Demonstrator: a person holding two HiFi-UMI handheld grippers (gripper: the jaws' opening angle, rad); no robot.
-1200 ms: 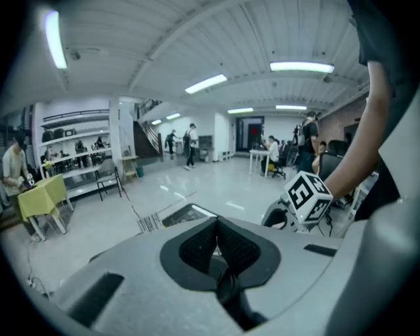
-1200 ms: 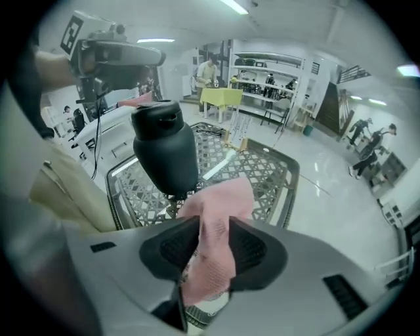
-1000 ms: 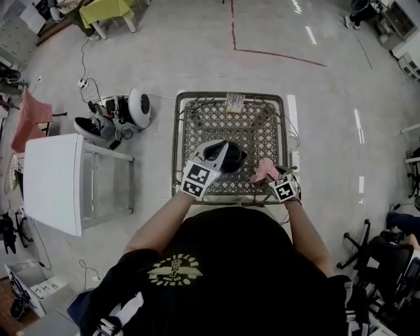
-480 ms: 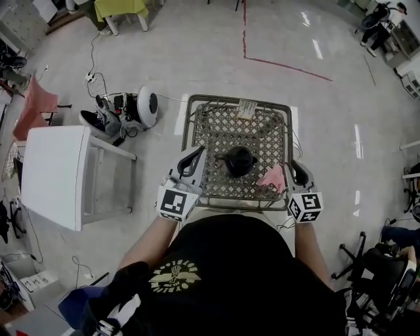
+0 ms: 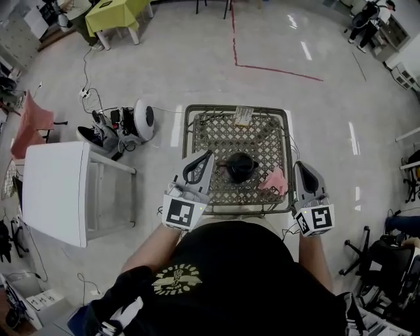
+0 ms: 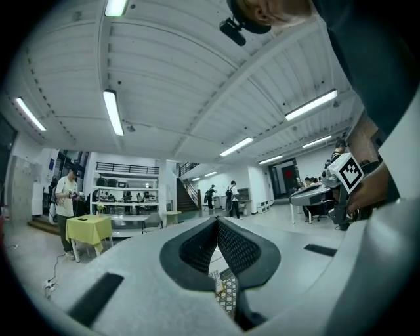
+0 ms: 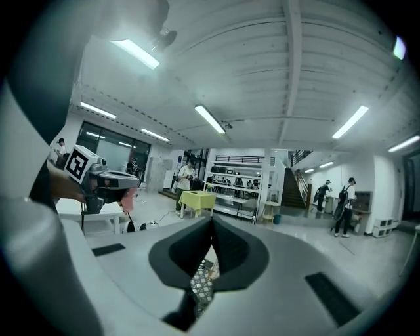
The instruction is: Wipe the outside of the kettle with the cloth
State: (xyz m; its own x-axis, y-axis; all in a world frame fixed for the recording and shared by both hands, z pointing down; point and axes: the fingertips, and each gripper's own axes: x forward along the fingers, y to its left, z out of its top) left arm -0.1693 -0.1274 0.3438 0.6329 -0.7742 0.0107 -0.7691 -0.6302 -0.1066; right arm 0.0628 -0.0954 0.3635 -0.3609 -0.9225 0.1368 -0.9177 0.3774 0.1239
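The black kettle (image 5: 240, 167) stands upright in the middle of the metal lattice table (image 5: 197, 131). A pink cloth (image 5: 274, 180) lies crumpled on the lattice just right of it. My left gripper (image 5: 209, 155) hangs raised left of the kettle, clear of it, shut with nothing held. Right of the cloth my right gripper (image 5: 300, 165) is also raised, shut and empty. In the left gripper view the jaws (image 6: 216, 220) meet at their tips and point level across the room. The right gripper view shows that gripper's jaws (image 7: 211, 219) meeting the same way.
A white table (image 5: 52, 190) stands to the left. Beyond it, a round white device (image 5: 139, 119) and cables lie on the floor. A yellow table (image 5: 118, 12) is far back left. Office chairs (image 5: 387, 256) stand at the right.
Both grippers rose from the table and drew apart to its sides. The right gripper moved off the pink cloth, which stays on the lattice. The left moved away from the kettle.
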